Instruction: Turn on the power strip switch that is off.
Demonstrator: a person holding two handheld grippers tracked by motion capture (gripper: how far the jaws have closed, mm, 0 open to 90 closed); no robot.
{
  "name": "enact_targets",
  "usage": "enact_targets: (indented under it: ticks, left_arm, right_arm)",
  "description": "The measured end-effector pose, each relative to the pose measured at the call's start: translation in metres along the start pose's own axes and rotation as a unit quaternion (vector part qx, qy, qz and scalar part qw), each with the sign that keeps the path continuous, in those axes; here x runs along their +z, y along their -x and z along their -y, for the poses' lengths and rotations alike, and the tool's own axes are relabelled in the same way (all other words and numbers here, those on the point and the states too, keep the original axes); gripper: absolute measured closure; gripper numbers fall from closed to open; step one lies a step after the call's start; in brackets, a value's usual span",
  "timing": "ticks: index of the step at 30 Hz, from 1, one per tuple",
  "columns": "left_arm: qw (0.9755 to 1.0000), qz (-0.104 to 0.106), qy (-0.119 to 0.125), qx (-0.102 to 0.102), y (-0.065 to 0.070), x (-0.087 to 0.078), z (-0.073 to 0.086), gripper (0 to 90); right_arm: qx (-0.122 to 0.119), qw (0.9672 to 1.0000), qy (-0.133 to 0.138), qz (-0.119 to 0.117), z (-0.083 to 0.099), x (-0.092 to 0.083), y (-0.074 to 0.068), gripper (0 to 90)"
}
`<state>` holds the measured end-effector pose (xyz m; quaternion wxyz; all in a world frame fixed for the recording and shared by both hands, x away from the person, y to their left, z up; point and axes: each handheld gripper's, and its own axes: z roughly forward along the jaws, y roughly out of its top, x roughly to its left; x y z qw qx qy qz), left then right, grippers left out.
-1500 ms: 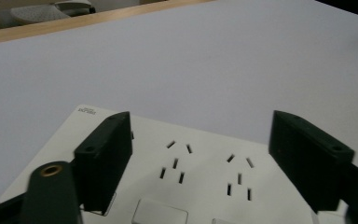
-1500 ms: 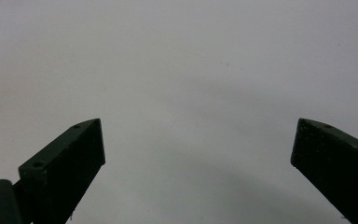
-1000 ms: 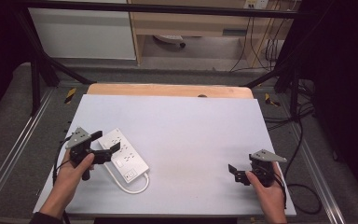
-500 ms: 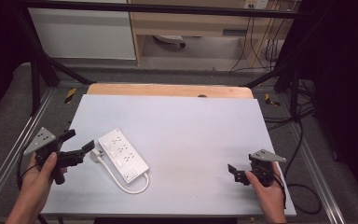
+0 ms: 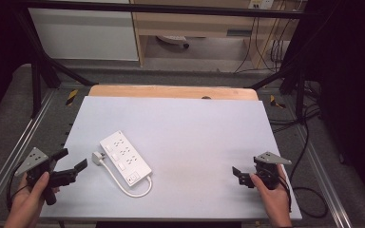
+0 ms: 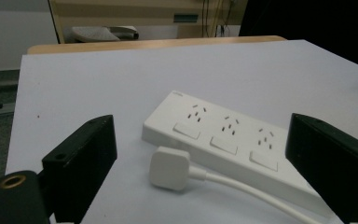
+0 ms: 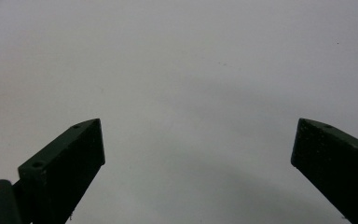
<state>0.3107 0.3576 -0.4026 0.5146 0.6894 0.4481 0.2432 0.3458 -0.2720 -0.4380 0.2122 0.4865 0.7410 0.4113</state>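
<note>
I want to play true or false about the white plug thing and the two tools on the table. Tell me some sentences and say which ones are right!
1. The power strip lies flat on the table. True.
2. The left tool is squeezing the plug. False: it is open and apart from the plug.
3. The right tool is open with nothing in it. True.
4. The power strip is black. False: it is white.
5. The plug is pushed into one of the strip's sockets. False: it lies on the table beside the strip.
</note>
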Motion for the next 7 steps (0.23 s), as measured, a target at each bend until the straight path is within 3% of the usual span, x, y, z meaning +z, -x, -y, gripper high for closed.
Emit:
enact_targets:
  ticks: [5,7]
  left_arm:
    - [0.9997,0.008,-0.024,0.0,0.006,0.003,0.018,9.6]
    - [0.9994,0.011,-0.032,0.0,0.007,0.006,0.02,9.6]
  right_arm:
    - [0.007,1.0,-0.006,0.001,0.002,0.005,0.002,2.7]
    - [0.016,0.9997,-0.015,0.012,0.003,0.011,0.003,2.6]
